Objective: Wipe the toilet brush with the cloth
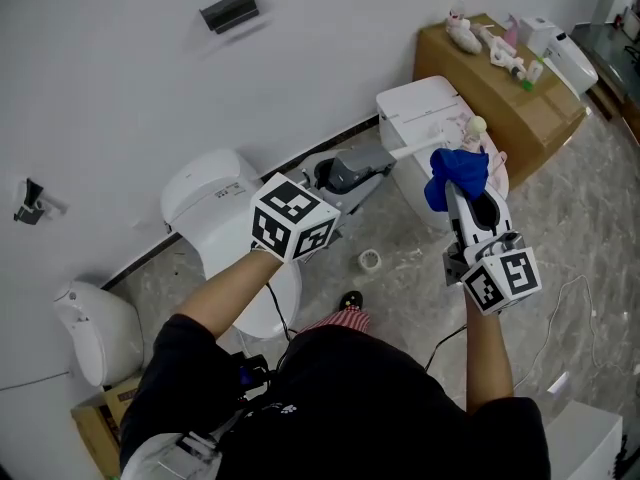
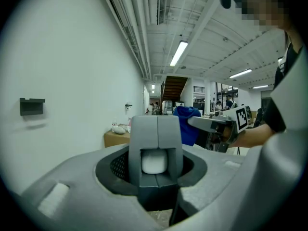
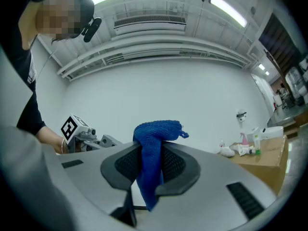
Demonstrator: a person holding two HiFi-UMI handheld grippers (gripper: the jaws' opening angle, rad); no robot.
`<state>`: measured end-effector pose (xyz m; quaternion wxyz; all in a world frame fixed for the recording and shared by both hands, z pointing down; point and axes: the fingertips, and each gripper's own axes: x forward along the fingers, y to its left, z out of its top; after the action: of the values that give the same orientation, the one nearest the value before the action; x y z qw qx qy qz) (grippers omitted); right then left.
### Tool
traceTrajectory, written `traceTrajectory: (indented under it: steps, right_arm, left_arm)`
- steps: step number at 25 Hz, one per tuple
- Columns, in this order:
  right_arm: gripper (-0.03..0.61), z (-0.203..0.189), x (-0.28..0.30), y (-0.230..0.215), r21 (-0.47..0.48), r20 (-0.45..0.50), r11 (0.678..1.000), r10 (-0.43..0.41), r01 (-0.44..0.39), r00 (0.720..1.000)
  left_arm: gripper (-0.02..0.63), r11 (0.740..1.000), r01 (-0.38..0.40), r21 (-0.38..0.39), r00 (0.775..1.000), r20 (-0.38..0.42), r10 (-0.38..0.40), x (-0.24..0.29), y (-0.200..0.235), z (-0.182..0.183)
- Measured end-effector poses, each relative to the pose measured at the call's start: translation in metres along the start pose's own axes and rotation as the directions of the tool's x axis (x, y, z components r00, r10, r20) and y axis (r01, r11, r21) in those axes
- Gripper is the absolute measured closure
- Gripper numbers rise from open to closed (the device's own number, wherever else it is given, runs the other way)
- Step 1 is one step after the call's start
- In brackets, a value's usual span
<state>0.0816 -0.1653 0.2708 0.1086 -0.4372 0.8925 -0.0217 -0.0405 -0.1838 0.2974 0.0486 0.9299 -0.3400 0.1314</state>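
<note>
In the head view, the toilet brush (image 1: 408,150) is held roughly level in the air above the floor (image 1: 420,268), in front of the toilet (image 1: 215,203). Its grey handle is pinched in the left gripper (image 1: 348,173), and its white shaft is pointed towards the right gripper (image 1: 463,196), in which a blue cloth (image 1: 458,173) is clamped. The cloth is seen right at the far end of the shaft. Whether the two touch cannot be told.

In the left gripper view, the grey handle (image 2: 156,138) with its white insert is seen gripped between the jaws, which are kept wide by its thickness. The cloth (image 2: 186,124) shows just beyond it.

In the right gripper view, the jaws are pressed on a fold of the cloth (image 3: 153,143). One end is bunched above them and the other hangs below.

The brush is judged light and stiff, of smooth plastic (probably slippery when wet), so the thick handle is the best place to hold it. The cloth is soft and limp, and is best wrapped round the shaft and drawn along it.
</note>
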Motion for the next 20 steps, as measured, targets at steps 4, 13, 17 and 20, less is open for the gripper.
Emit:
traceTrajectory:
  steps: [4, 13, 17, 20]
  right_arm:
    - [0.502, 0.009, 0.003, 0.005, -0.024, 0.009, 1.000, 0.017, -0.017, 1.000]
    - [0.500, 0.030, 0.015, 0.033, -0.065, 0.002, 0.994, 0.089, -0.089, 0.996]
    - [0.500, 0.043, 0.020, 0.044, -0.066, 0.023, 0.991, 0.117, -0.115, 0.993]
    - [0.500, 0.054, 0.022, 0.057, -0.073, 0.041, 0.987, 0.149, -0.146, 0.988]
  left_arm:
    - [0.443, 1.000, -0.010, 0.007, 0.999, 0.038, 0.009, -0.012, -0.002, 0.012]
    - [0.443, 1.000, -0.028, -0.001, 0.994, 0.108, 0.028, -0.038, -0.006, 0.034]
    - [0.443, 1.000, -0.026, 0.002, 0.989, 0.143, 0.025, -0.049, -0.012, 0.046]
    - [0.443, 1.000, -0.019, -0.003, 0.984, 0.176, 0.019, -0.058, -0.019, 0.055]
